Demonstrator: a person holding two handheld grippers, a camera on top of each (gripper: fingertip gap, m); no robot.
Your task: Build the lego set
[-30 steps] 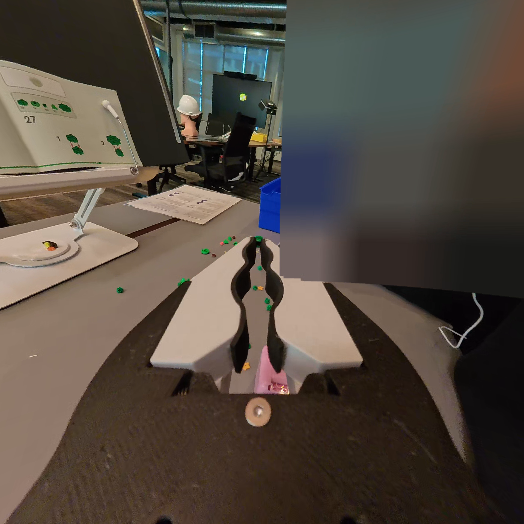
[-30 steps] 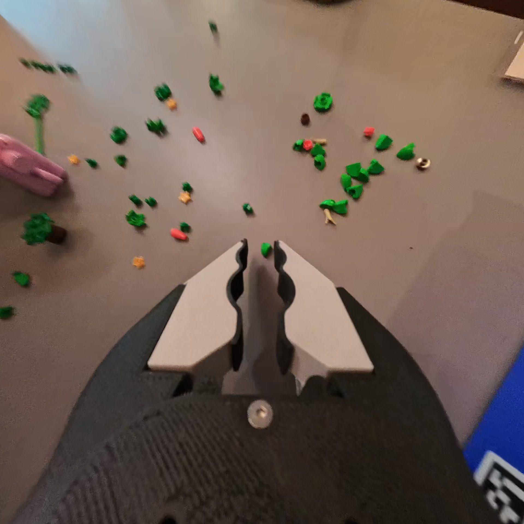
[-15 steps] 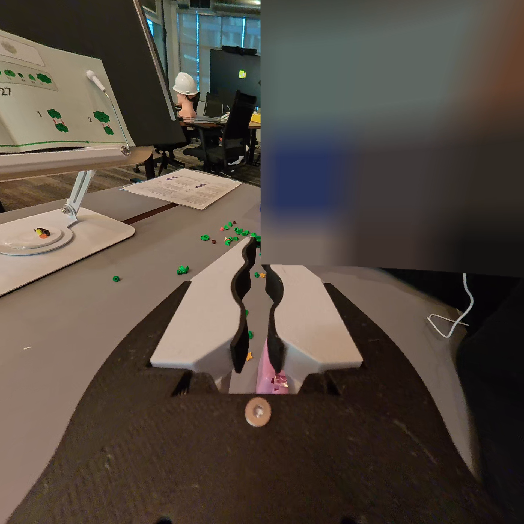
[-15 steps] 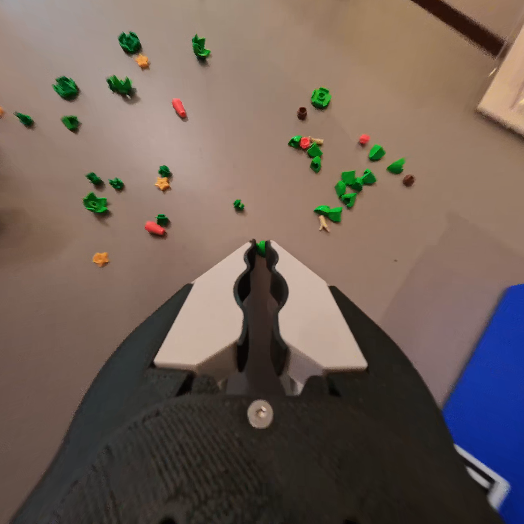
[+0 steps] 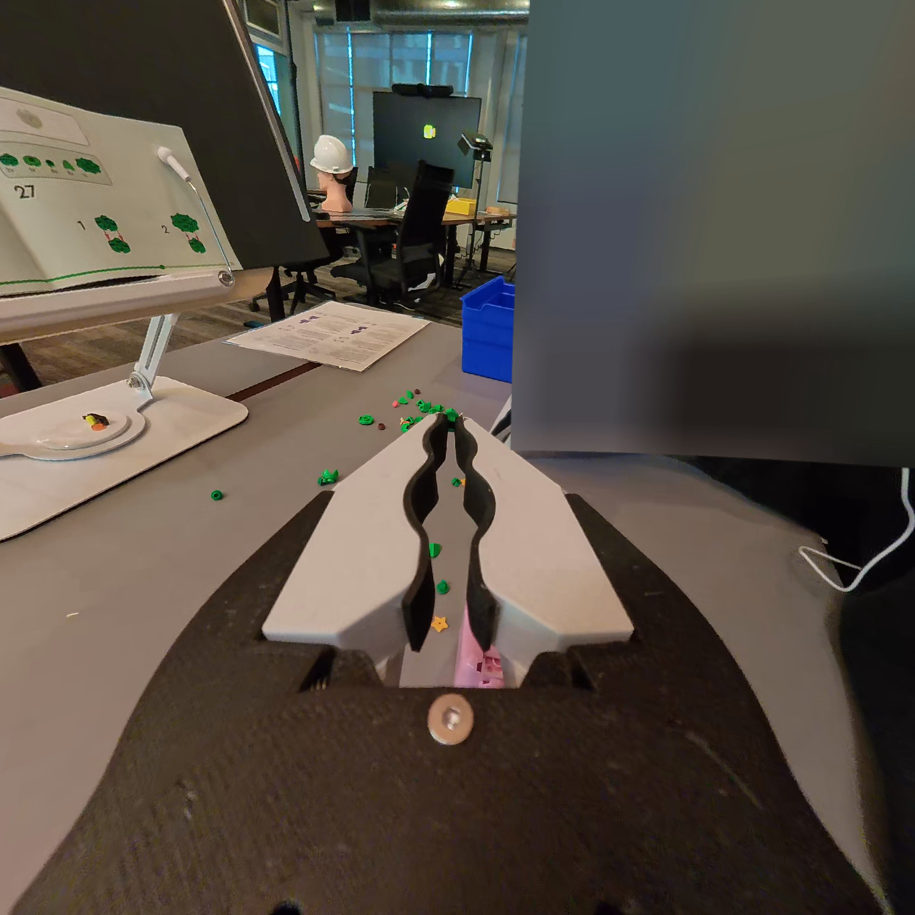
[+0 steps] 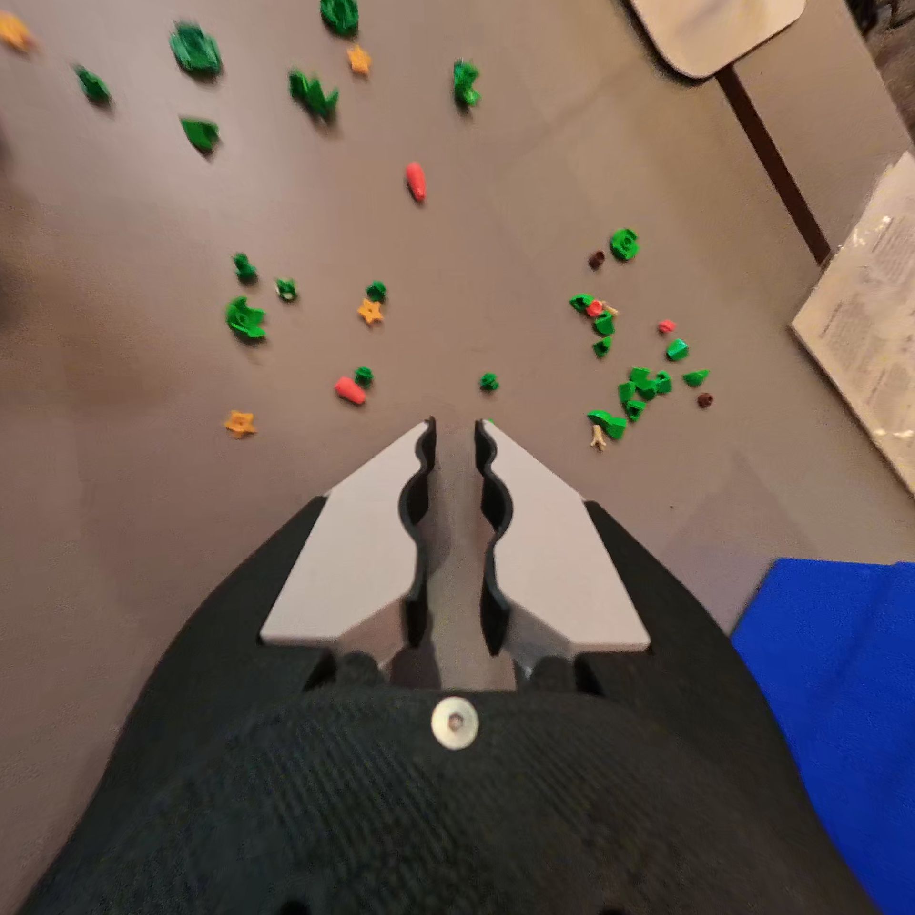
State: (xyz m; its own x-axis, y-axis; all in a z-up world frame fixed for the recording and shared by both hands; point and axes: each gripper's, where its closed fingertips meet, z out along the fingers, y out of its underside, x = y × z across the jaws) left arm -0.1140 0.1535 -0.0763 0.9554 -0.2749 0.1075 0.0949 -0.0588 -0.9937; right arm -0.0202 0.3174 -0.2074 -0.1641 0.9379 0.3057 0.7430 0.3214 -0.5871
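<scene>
right claw [image 6: 454, 425] parted, green pieces [image 6: 638, 391] scattered

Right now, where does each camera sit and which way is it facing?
Left wrist view: on the left gripper, low over the table, facing almost level toward the instruction booklet; its fingers show.
Right wrist view: on the right gripper, facing steeply down at scattered lego pieces; its parted fingers show.
Both show those pieces, the printed sheet and blue bin.
</scene>
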